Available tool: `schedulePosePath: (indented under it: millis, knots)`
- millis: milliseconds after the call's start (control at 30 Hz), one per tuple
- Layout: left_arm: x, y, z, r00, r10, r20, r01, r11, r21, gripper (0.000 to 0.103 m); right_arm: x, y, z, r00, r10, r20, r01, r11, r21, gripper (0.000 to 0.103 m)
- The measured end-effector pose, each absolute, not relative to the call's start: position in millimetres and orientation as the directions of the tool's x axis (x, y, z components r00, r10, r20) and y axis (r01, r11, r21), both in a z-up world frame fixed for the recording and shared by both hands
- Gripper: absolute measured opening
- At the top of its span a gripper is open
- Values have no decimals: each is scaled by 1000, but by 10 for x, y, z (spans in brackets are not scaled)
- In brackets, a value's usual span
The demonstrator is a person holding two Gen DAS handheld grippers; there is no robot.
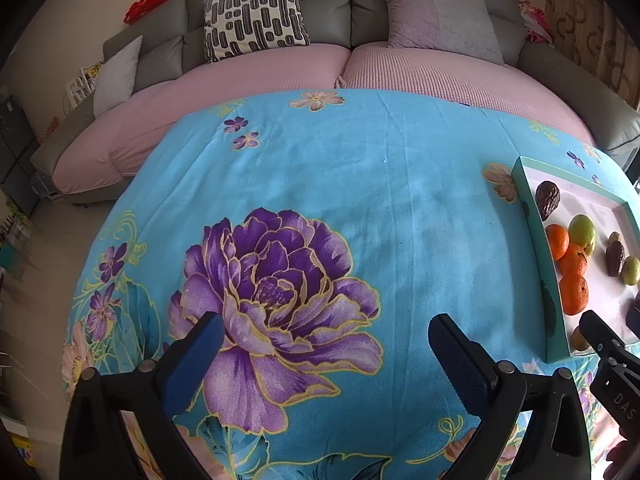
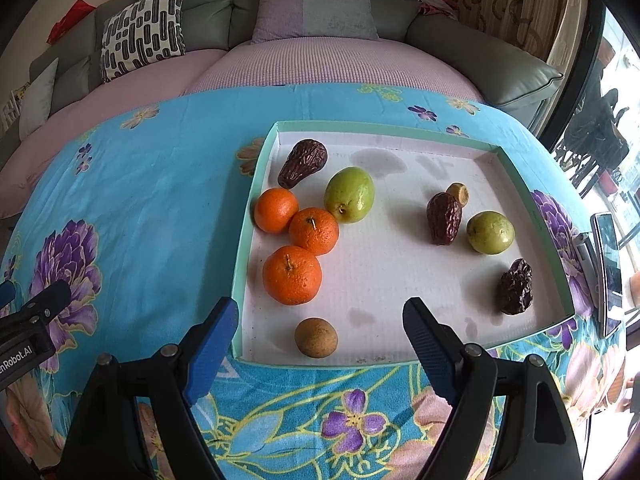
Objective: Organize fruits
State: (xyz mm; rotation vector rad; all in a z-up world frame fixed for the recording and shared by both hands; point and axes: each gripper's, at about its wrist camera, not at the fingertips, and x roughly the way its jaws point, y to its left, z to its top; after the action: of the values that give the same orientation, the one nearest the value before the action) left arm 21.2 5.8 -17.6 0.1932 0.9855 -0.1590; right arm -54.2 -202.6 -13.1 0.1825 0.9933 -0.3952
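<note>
A shallow teal-rimmed tray (image 2: 256, 184) with a white floor lies on the floral blue cloth. In it lie three oranges (image 2: 292, 275) grouped at the left, two green fruits (image 2: 349, 194), three dark wrinkled dates (image 2: 303, 163), a round brown longan (image 2: 316, 337) near the front rim and a small tan piece (image 2: 458, 193). My right gripper (image 2: 320, 328) hangs open over the tray's front edge, with the longan between and just below its fingertips, untouched. My left gripper (image 1: 326, 334) is open above a purple flower print, left of the tray (image 1: 538, 240), holding nothing.
A grey sofa (image 2: 208, 12) with pink seat covers and cushions runs behind the table. A phone (image 2: 608, 272) lies on the cloth to the right of the tray. The wide stretch of blue cloth (image 1: 360, 184) left of the tray holds no objects.
</note>
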Motion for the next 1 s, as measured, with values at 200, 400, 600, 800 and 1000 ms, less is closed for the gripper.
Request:
schedulePosePath:
  millis: [200,400,600,800,1000]
  knots:
    - [212,54,-182,540,-49,-840,223,971,87,103,-533,-2020,-140,479,-241,-844,404,914,-32,85]
    - [214,55,-185,538,-48,-841,221,971,86,103,-524,-2021,-152,477,-240,-845,404,914,-32,85]
    - [213,57,-189,536,-49,-843,222,971,84,103,-523,-2024,-149,477,-241,-845,403,914,-33,85]
    - [216,56,-196,534,-50,-844,222,971,83,103,-527,-2017,-171,473,-241,-847,403,915,-35,85]
    - [217,56,-196,534,-50,-844,222,971,83,103,-527,-2012,-180,470,-240,-850,400,916,-38,85]
